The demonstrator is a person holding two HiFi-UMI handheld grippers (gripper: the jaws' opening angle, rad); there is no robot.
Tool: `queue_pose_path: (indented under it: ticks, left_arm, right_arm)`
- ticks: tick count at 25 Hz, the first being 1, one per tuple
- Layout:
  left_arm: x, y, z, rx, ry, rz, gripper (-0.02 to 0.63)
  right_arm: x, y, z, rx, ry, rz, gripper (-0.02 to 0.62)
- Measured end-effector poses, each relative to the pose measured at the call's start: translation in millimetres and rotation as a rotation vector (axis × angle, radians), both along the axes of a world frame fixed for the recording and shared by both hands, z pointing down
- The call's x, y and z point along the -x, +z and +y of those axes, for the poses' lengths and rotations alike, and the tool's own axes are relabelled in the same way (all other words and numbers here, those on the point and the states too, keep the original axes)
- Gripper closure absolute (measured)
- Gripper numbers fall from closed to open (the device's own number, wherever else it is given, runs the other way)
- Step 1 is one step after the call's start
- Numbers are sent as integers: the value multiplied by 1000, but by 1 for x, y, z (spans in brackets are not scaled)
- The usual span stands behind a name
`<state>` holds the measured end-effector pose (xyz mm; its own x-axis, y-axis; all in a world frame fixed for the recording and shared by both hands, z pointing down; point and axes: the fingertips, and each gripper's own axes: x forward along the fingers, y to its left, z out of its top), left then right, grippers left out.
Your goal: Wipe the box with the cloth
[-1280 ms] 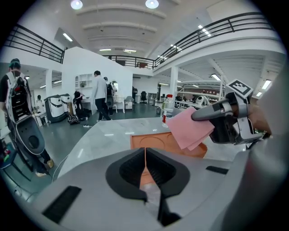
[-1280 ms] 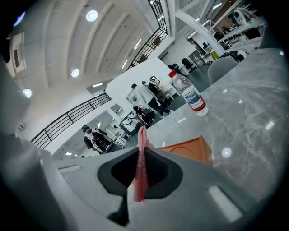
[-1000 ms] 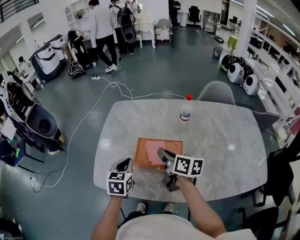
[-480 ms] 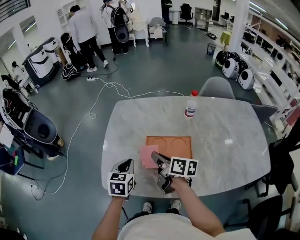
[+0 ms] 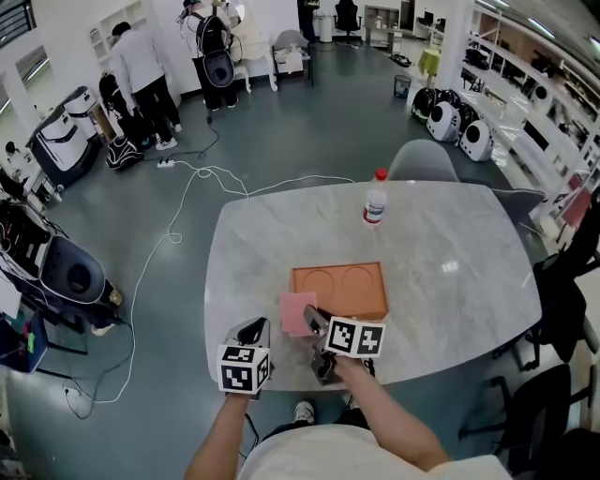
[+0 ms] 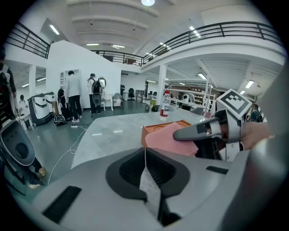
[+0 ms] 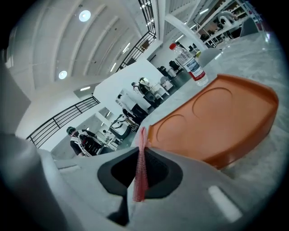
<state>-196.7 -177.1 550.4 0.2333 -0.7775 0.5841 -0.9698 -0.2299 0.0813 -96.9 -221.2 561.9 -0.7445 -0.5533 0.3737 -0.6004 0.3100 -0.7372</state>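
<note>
Pink square cloth (image 5: 296, 311) now pulled off the flat orange plastic box (image 5: 339, 289), sits just left of it, pinched by right gripper (image 5: 313, 320). Left gripper (image 5: 251, 330) jaws pressed together, empty. Wipe pass looks done.

A pale marble table (image 5: 450, 281) on a grey-green floor (image 5: 281, 122); a grey chair (image 5: 427, 161) at its far edge; white walls (image 6: 86, 58); round ceiling lights (image 6: 147, 2); a black balcony railing (image 6: 226, 28) overhead.
</note>
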Motion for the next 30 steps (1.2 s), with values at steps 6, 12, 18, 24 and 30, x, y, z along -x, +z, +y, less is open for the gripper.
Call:
queue_pose_path:
  ticks: [6, 12, 18, 24, 30]
  left_arm:
    - [-2, 0, -2, -1, 22, 3, 591]
    - [-15, 2, -6, 3, 42, 9, 591]
    - [-27, 3, -9, 2, 46, 13, 591]
    - [-40, 2, -9, 6, 49, 20, 591]
    - [-47, 4, -10, 3, 44, 24, 591]
  right_arm:
    - [-9, 10, -2, -6, 34, 57, 577]
    - [-25, 14, -5, 3, 57, 68, 577]
    - [-45, 17, -6, 10, 75, 71, 577]
    - [-67, 15, -8, 8, 93, 82, 577]
    - [-88, 18, -8, 6, 115, 96, 577]
